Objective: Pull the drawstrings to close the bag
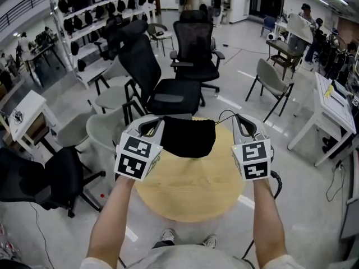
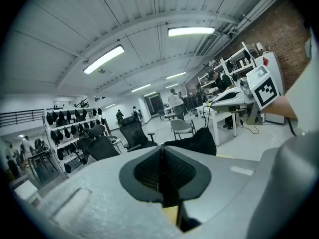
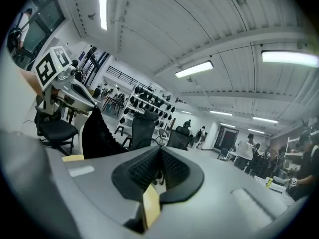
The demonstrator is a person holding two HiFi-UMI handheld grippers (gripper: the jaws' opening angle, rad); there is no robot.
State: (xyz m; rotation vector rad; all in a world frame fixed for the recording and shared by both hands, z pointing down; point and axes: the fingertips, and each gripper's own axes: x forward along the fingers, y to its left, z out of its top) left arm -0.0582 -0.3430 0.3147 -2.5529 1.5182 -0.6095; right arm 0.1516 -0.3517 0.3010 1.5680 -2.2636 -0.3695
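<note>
A black drawstring bag lies at the far edge of the round wooden table, between my two grippers. My left gripper is shut at the bag's left top corner. In the right gripper view, the bag rises to a point there. My right gripper is shut to the right of the bag. A thin black drawstring arcs from the bag's right corner to its tips. In the left gripper view the jaws are pressed together, with the bag beyond them. The right gripper's jaws are also pressed together.
Two black office chairs stand just behind the table, and a grey chair at the right. White desks line the right side. A rack of dark items stands at the far left. Another black chair is close on the left.
</note>
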